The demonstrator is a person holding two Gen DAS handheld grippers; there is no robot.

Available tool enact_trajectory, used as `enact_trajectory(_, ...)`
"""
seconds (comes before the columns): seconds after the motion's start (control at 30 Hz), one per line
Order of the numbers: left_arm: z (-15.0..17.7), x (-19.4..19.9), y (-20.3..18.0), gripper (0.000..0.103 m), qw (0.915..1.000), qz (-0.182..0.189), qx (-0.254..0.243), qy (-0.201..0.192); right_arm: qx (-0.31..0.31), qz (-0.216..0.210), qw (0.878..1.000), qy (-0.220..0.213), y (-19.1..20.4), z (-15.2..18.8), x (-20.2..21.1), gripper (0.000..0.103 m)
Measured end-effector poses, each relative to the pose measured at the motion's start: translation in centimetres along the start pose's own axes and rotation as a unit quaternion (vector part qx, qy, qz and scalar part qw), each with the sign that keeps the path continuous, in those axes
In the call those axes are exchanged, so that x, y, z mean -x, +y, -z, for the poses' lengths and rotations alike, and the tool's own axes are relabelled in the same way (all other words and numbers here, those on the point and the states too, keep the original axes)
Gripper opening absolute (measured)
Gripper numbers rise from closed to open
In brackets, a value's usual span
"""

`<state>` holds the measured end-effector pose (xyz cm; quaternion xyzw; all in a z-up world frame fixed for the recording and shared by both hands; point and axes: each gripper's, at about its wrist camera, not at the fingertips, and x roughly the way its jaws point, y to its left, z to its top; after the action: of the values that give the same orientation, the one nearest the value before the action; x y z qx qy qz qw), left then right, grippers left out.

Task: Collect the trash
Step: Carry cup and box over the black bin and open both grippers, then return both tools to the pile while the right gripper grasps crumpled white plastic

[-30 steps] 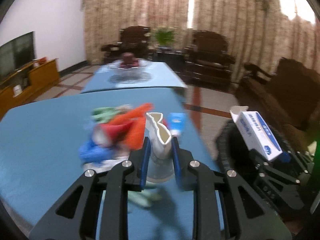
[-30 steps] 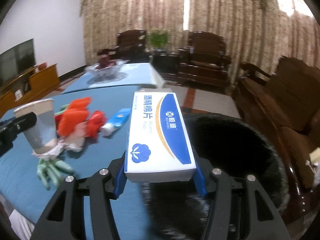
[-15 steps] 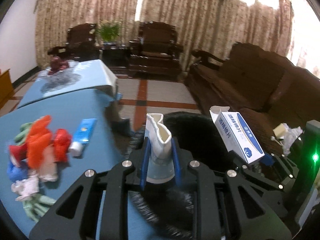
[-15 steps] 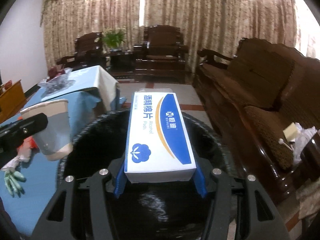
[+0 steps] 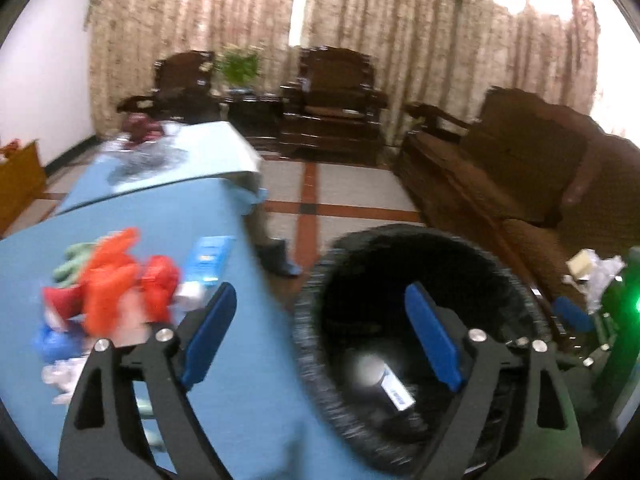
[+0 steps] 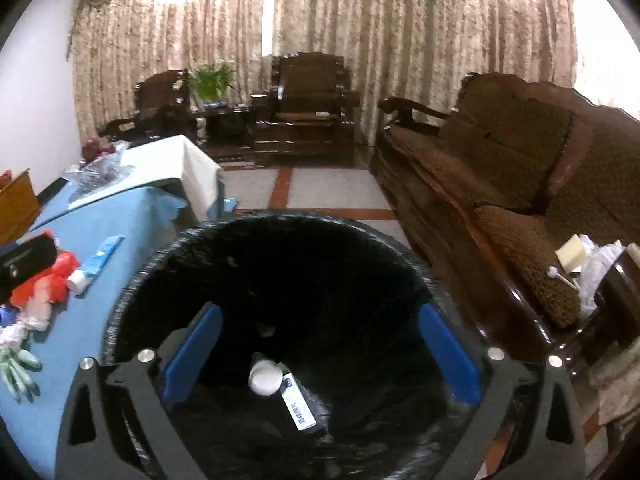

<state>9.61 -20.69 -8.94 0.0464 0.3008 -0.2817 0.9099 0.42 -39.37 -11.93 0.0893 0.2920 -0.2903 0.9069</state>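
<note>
- Left wrist view: the left claw now stands spread wide and empty; half a second ago it pinched a paper cup. The cup shows as a pale blur at the bottom of the black bin, beside the blue-and-white box.
- Same view, pose: the claw points forward and slightly down, one blue pad over the tabletop edge, the other over the bin mouth. View is motion-blurred, so the claw looks to be swinging toward the tabletop.
- Still uncollected near the tabletop's bin-side edge: red and orange wrappers and a blue tube.
- Right wrist view: the right claw is likewise spread and empty over the bin; earlier it held the box. Box and cup lie together on the bin floor.
- Pose: right claw is centred above the bin opening, aimed down into it.
- Judgement: two items are binned; the wrappers, tube and green pieces on the tabletop remain for the next trip.
</note>
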Motion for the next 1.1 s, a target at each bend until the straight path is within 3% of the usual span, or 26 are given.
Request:
enact_trajectory(0.17,1.4,3.1,5.7,0.087,0.9964,-0.082,0.019,-0.010,0.020,-0.056,0.998,-0.009,4.1,0.1,0.9,0.097)
enact_trajectory(0.4,3.6,6.4,12.7,0.087,0.9814,-0.184,0.055,-0.002,0.057,-0.136,0.989,-0.019,11.7,0.5,2.6,0.097)
enact_trajectory(0.83,6.9,9.7,20.3,0.087,0.9574,-0.275,0.087,0.011,0.141,-0.227,0.963,-0.023,22.7,3.6,3.9,0.097)
enact_trajectory(1.1,8.3,10.9,24.6,0.087,0.9455,-0.303,0.117,0.015,0.185,-0.271,0.945,-0.013,29.0,5.8,4.0,0.092)
